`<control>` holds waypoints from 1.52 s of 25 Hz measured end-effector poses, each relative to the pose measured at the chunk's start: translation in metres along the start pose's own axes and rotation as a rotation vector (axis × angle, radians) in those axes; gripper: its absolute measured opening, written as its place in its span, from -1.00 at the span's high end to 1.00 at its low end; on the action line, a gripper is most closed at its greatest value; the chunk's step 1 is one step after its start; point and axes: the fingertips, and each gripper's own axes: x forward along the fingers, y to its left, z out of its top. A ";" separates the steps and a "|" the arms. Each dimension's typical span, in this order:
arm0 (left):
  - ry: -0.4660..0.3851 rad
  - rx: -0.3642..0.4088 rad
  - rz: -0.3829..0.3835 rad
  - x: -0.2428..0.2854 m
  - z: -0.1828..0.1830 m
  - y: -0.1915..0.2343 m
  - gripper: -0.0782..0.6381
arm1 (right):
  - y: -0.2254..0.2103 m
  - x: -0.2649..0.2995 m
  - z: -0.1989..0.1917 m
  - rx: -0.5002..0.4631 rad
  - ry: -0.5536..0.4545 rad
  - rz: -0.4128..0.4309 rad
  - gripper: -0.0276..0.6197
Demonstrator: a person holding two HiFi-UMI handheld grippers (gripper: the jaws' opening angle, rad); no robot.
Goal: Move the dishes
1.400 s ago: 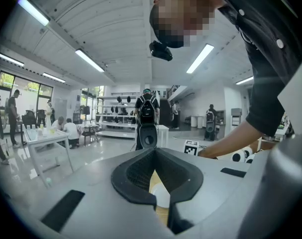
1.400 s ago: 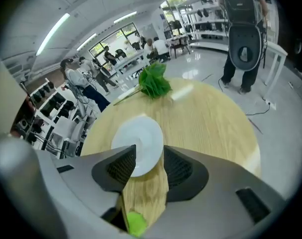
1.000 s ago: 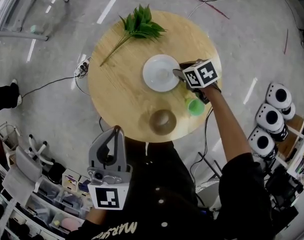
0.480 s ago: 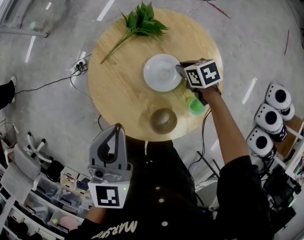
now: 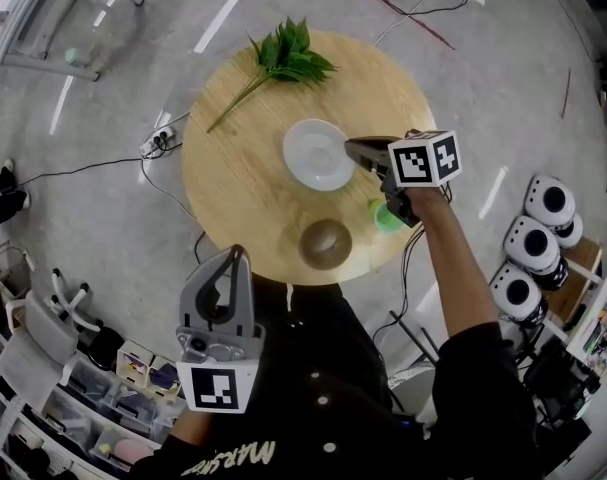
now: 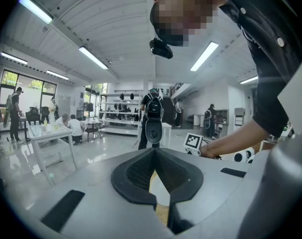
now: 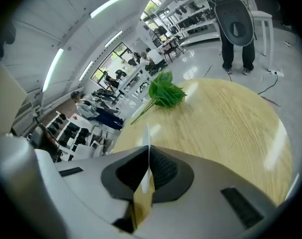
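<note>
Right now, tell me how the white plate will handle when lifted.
The white plate looks rigid and probably breakable, like ceramic. The right gripper, whose jaws have just been closing, pinches only its rim, so it may pivot. Its glossy surface could slip.

right gripper (image 5: 352, 147), jaws just closing on white plate (image 5: 316, 156) rim

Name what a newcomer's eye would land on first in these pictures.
The white plate near the middle of the round wooden table, its rim pinched by the right gripper, whose fingers have just been closing on it. Next, the leafy green sprig at the table's far edge.
</note>
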 end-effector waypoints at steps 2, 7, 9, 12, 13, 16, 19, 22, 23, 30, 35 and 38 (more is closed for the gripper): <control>-0.004 0.000 0.000 0.000 0.001 0.000 0.75 | 0.007 -0.001 0.003 -0.004 -0.014 0.017 0.88; -0.011 0.004 0.003 -0.005 0.006 0.000 0.75 | 0.029 -0.006 0.005 -0.018 -0.030 0.057 0.88; -0.012 0.003 0.007 -0.008 0.006 0.000 0.75 | 0.039 -0.007 0.006 -0.020 -0.036 0.084 0.88; -0.012 0.001 0.019 -0.012 0.004 0.002 0.75 | 0.061 -0.004 0.006 -0.016 -0.032 0.149 0.88; -0.012 -0.002 0.024 -0.014 0.004 0.003 0.75 | 0.069 -0.001 0.004 -0.016 -0.024 0.173 0.88; -0.010 -0.009 0.042 -0.021 0.000 0.006 0.75 | 0.096 0.014 -0.006 -0.024 0.027 0.248 0.88; -0.006 -0.015 0.061 -0.028 -0.005 0.010 0.75 | 0.120 0.034 -0.020 -0.034 0.094 0.314 0.88; -0.001 -0.024 0.084 -0.035 -0.010 0.014 0.75 | 0.135 0.056 -0.035 -0.052 0.165 0.349 0.88; 0.003 -0.026 0.092 -0.038 -0.012 0.016 0.75 | 0.138 0.062 -0.041 -0.059 0.191 0.357 0.88; 0.037 -0.051 0.143 -0.054 -0.034 0.030 0.75 | 0.136 0.094 -0.075 -0.078 0.369 0.408 0.88; 0.056 -0.058 0.151 -0.058 -0.044 0.032 0.75 | 0.133 0.103 -0.090 -0.062 0.460 0.434 0.88; 0.063 -0.063 0.152 -0.057 -0.048 0.034 0.75 | 0.128 0.110 -0.094 -0.057 0.490 0.437 0.88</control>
